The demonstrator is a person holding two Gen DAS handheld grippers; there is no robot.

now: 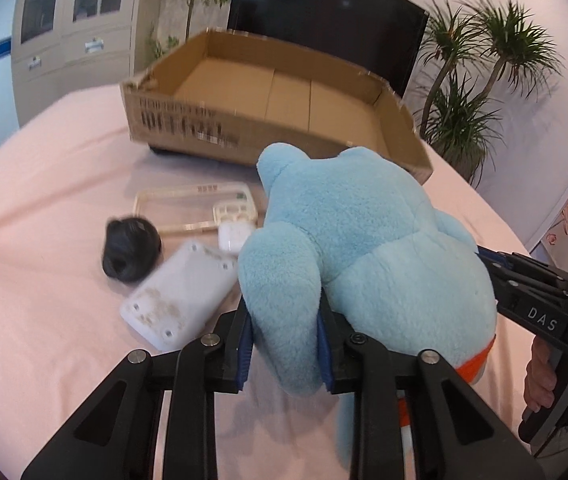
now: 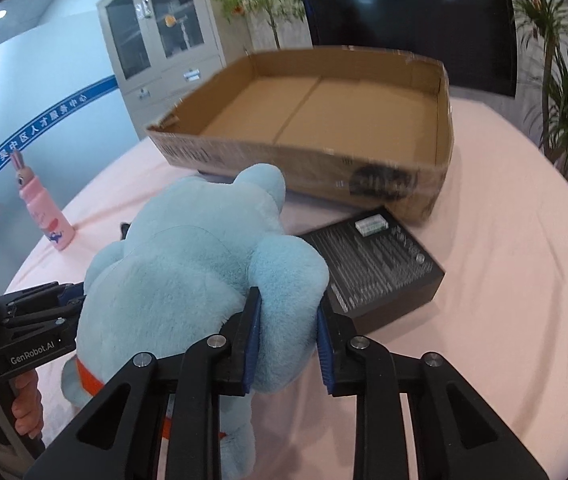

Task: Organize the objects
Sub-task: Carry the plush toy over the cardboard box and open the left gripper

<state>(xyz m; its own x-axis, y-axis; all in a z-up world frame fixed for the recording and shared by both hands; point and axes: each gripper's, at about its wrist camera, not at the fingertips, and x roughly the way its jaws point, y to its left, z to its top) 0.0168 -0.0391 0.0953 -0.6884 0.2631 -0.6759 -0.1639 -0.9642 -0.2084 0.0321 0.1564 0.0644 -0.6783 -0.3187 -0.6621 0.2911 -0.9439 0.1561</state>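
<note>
We see our left claw (image 1: 284, 344) clamped on one limb of the blue plush toy (image 1: 368, 248), our right claw (image 2: 288, 340) on another. "GenRobot.AI" and "DAS" mark the handles; the toy sits at 6 o'clock of the cardboard box (image 2: 312, 160) on the bench (image 2: 504, 280).

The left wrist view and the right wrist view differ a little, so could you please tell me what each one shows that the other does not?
Only the left wrist view shows the clear phone case, earbud case, black hair tie and white device. Only the right wrist view shows the black box and the pink bottle's bunny top. Both show the blue plush toy, clamped by each hand-held gripper, and the cardboard box.
</note>
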